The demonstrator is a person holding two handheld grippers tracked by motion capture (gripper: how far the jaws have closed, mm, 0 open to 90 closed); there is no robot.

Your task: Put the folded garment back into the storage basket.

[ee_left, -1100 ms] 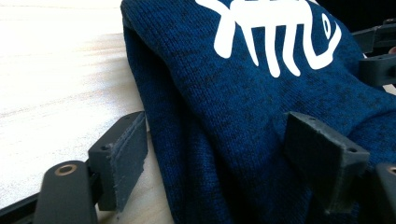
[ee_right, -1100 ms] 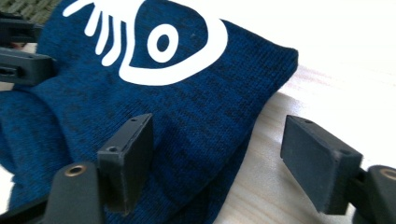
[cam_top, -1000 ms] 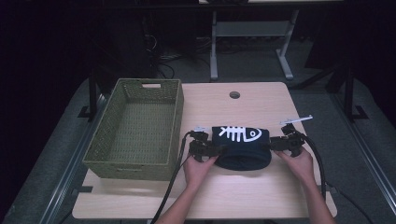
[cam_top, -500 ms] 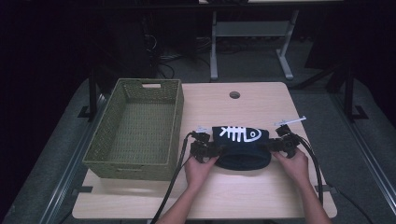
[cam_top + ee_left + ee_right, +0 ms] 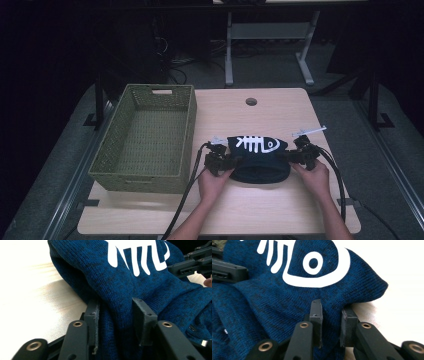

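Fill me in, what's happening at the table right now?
A person holds a tool in each hand at the two ends of a dark blue knit hat with a white fishbone print. The left tool and the right tool have just been closing, and each now pinches a fold of the knit. The hat lies on the table, beside a green basket at its left.
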